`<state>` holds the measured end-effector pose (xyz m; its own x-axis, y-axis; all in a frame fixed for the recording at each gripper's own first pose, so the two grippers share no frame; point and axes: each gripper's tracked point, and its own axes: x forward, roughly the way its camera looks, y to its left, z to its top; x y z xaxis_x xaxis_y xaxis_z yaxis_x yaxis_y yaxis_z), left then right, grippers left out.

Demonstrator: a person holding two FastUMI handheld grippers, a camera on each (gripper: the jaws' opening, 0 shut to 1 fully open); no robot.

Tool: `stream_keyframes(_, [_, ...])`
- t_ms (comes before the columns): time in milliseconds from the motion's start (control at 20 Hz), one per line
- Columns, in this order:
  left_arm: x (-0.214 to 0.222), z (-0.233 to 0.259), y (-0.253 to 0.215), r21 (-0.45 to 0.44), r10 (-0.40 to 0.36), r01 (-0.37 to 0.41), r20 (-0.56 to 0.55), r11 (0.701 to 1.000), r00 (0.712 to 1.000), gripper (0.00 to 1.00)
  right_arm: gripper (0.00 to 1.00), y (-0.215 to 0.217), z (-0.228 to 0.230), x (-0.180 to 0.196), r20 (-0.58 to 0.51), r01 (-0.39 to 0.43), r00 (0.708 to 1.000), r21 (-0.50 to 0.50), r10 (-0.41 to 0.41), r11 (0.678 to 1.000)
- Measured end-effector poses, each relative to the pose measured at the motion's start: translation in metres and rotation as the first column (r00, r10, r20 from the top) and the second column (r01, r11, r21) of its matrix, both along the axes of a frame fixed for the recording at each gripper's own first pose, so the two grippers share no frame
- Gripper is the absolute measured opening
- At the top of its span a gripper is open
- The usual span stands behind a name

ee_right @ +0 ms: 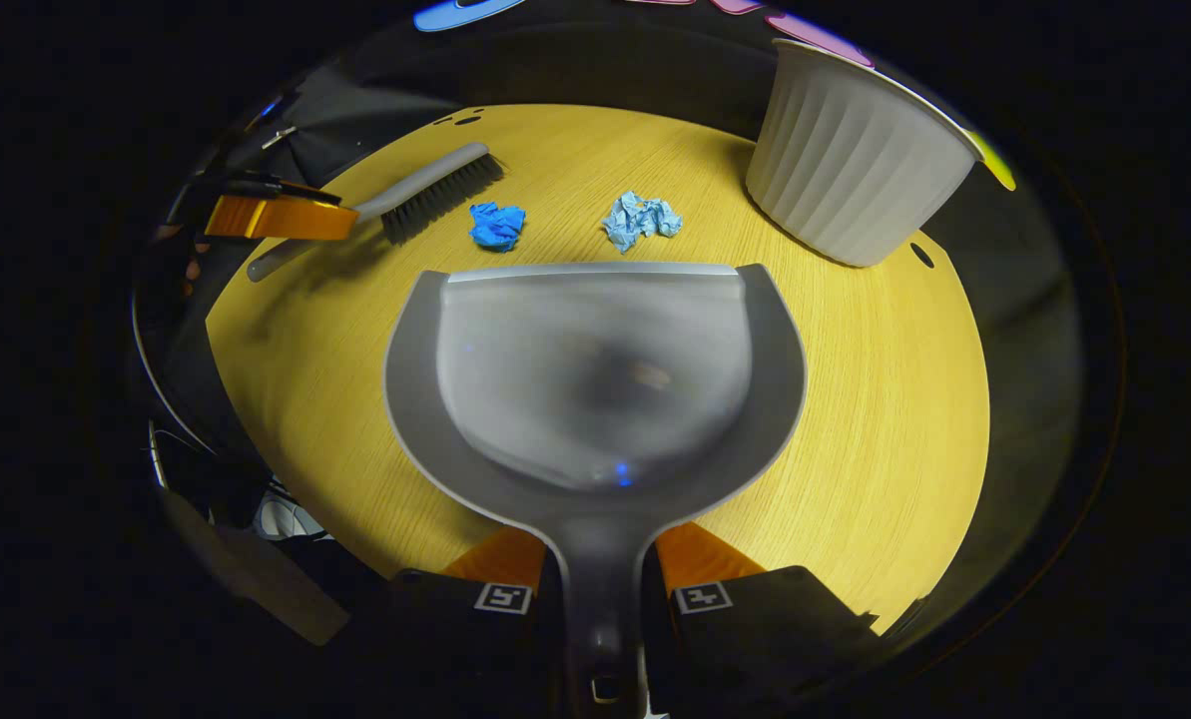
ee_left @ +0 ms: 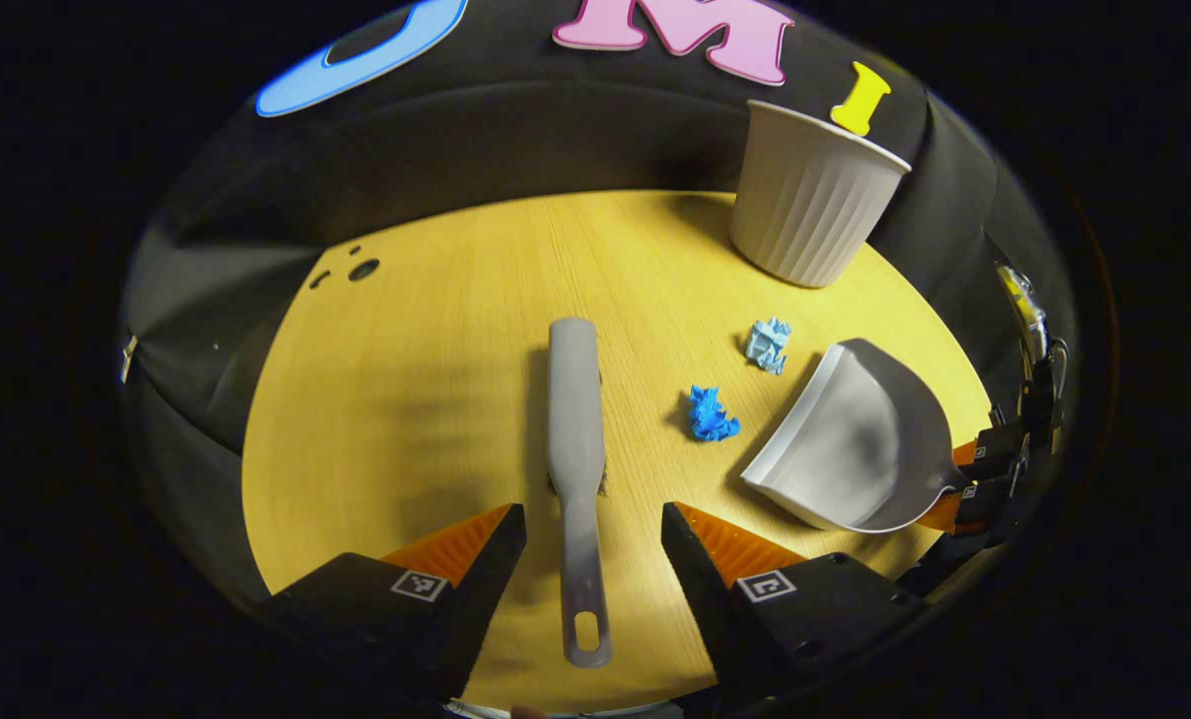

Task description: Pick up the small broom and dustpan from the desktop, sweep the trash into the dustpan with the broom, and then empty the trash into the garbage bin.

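Lying flat mid-table, the broom (ee_left: 576,439) has its handle between the spread fingers of the left gripper (ee_left: 593,529), untouched. The right gripper (ee_right: 598,559) clamps the dustpan (ee_right: 595,379) handle; two blue paper wads (ee_right: 497,224) sit beyond its lip, the bin (ee_right: 855,160) near the table's far edge.

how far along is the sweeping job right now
Early. Done: the right hand-held gripper is shut on the dustpan handle. In hand: the open left hand-held gripper straddles the broom handle, not yet closed. Left: sweep both blue paper wads, then empty into the bin.
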<state>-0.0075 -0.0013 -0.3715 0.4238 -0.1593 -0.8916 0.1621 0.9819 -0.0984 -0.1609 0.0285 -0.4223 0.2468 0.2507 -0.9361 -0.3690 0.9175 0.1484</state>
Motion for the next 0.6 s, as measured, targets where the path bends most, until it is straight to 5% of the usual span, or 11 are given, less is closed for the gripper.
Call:
stream_keyframes(150, [0.001, -0.026, 0.002, 0.033, -0.001, 0.004, -0.077, 0.999, 0.997, 0.77, 0.37, -0.004, -0.002, 0.003, -0.004, -0.001, 1.000, 0.012, 0.001, 1.000])
stream_keyframes(400, [0.002, -0.046, 0.004, 0.099, -0.011, 0.025, -0.141, 0.995, 0.990, 0.74, 0.37, -0.011, -0.005, 0.005, -0.017, -0.007, 1.000, 0.026, 0.008, 1.000])
stream_keyframes(600, [0.002, -0.053, 0.003, 0.122, 0.016, 0.004, -0.161, 0.992, 0.987, 0.39, 0.37, -0.015, -0.006, 0.006, -0.030, -0.035, 0.999, 0.037, 0.036, 0.999])
